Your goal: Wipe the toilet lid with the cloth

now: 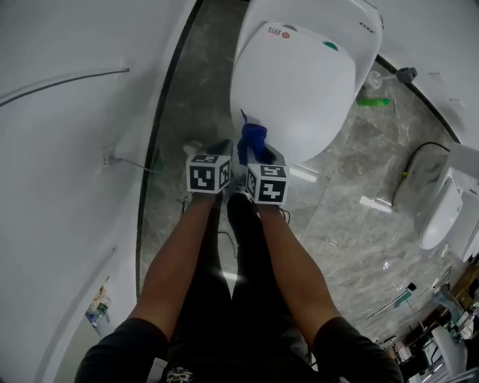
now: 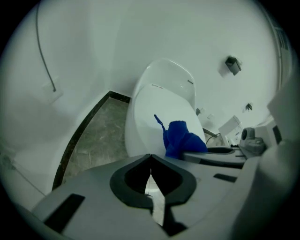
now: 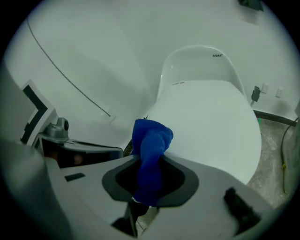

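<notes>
Bunching up out of the right gripper's (image 1: 257, 155) jaws, the blue cloth (image 1: 253, 141) is clamped between them, a thin tail sticking up. It sits at the near left edge of the toilet lid (image 1: 296, 90); whether it touches the lid cannot be told. The lid is white, glossy and down, with the toilet's rear body (image 1: 329, 19) behind it against the wall. The left gripper (image 2: 150, 157) is just beside the right one, jaws closed together on nothing. Grey veined stone floor (image 1: 352, 194) surrounds the toilet, edged by a dark strip (image 1: 153, 142) along the curved white wall (image 1: 60, 149). A green object (image 1: 372, 102) lies right of the toilet, and another white fixture (image 1: 441, 213) stands at the right edge.
</notes>
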A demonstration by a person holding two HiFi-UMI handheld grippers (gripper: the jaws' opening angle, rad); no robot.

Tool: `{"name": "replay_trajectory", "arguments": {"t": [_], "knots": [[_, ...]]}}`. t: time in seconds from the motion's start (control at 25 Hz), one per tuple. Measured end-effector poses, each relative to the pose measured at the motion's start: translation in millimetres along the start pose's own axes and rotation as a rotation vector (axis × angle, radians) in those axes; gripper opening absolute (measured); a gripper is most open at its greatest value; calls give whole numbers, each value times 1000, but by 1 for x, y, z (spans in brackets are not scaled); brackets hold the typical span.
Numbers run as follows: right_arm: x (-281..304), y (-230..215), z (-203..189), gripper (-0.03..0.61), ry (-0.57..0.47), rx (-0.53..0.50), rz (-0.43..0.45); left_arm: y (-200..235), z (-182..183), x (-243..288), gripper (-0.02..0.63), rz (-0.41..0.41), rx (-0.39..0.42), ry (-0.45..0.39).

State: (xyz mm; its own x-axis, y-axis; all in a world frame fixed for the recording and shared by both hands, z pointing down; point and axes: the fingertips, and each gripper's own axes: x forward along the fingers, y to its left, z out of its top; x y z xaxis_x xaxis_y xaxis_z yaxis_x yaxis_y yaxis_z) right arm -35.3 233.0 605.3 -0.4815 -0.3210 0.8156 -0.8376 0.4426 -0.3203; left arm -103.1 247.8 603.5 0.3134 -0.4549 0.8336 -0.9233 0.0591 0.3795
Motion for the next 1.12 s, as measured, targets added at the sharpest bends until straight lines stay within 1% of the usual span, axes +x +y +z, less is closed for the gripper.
{"name": "replay_trajectory", "arguments": {"t": [0.04,0.12,0.2,0.4,0.48,0.68,0.92,1.0,1.12], "knots": [[6,7,-2,75,11,-17,6,9,-2,-3,11,19,-8,-6],[15,14,-5,75,25,-42,10,21,-5,-7,11,49,6,-15],[19,14,-8,75,26,-52,5,24,-8,-9,11,47,17,-20],[9,-13,-15,75,6,-28,-27,15,-9,-5,11,46,91,2],[0,-30,-21,75,-1,7,-56,3,-8,0,11,37,137,20],[-26,-74,-41,75,-5,110,-132,-55,-14,20,11,-54,207,73],[-48,-115,-66,75,-13,155,-215,-104,-37,39,11,-138,291,132],[-55,-121,-66,75,-23,164,-232,-111,-39,40,11,-152,314,140],[-72,-114,-47,75,-84,150,-235,-112,-30,34,11,-145,331,118]]}}
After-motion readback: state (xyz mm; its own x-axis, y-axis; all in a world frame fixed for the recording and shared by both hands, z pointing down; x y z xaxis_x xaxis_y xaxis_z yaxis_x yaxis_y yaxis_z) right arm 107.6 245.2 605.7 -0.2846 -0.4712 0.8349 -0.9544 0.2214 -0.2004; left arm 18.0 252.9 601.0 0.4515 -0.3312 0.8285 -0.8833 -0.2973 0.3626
